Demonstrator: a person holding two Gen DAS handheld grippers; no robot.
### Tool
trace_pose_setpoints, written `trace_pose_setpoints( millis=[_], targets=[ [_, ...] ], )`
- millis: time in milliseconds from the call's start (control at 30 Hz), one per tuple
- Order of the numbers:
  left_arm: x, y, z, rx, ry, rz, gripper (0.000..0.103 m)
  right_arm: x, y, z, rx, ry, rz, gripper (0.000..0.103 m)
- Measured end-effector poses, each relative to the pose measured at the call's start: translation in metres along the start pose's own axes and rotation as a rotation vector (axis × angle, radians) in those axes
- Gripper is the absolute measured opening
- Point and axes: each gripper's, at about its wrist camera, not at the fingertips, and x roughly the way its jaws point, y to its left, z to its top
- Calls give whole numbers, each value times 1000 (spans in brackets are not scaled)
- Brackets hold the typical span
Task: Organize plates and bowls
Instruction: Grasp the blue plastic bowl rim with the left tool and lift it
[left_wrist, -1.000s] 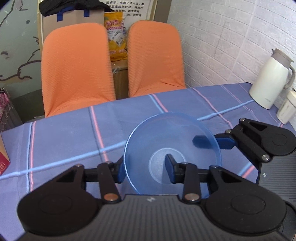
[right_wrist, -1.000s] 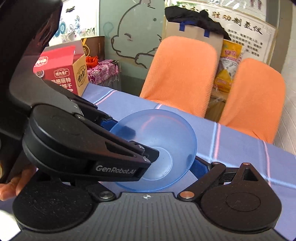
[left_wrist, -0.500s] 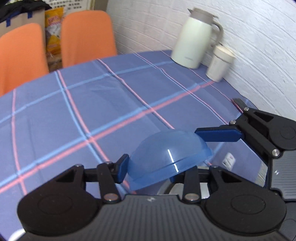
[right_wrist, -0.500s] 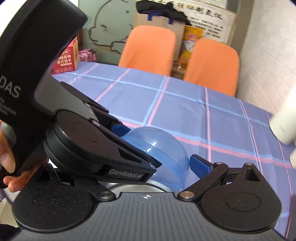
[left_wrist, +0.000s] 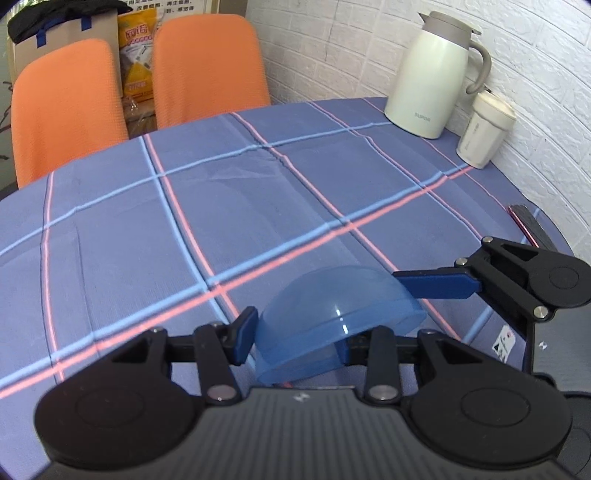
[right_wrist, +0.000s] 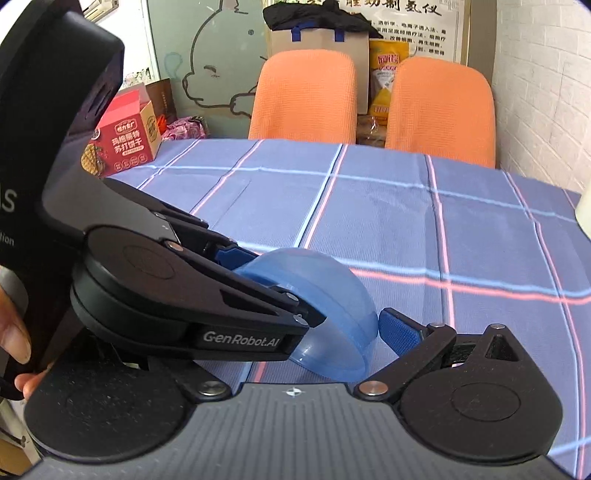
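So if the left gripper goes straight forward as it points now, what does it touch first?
Probably the blue bowl, already between the left gripper fingers; beyond it only tablecloth, though depth is unclear.

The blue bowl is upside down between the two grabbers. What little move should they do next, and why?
Probably lower the blue bowl gently to the checked tablecloth. It hangs tilted, mouth down, between the left gripper's fingers, with the right gripper's blue pad beside its rim. The cloth ahead looks bare, and no stack is in view to carry it to.
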Motion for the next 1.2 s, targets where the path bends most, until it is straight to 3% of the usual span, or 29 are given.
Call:
trace_pose_setpoints(
  millis=[300, 633, 900, 1200],
  targets=[
    [-32, -21, 8, 19, -52, -24, 37, -41, 6, -6, -27, -53, -42, 88],
    [-64, -75, -43, 45, -46, -116, 41, -103, 22, -59, 20, -41, -102, 89],
    [-56, -75, -58, 17, -26, -120, 44, -101, 24, -75, 35, -43, -90, 89],
    [-64, -78, -43, 39, -85, -115, 44, -105, 13, -71, 83, -78, -81, 89]
  ],
)
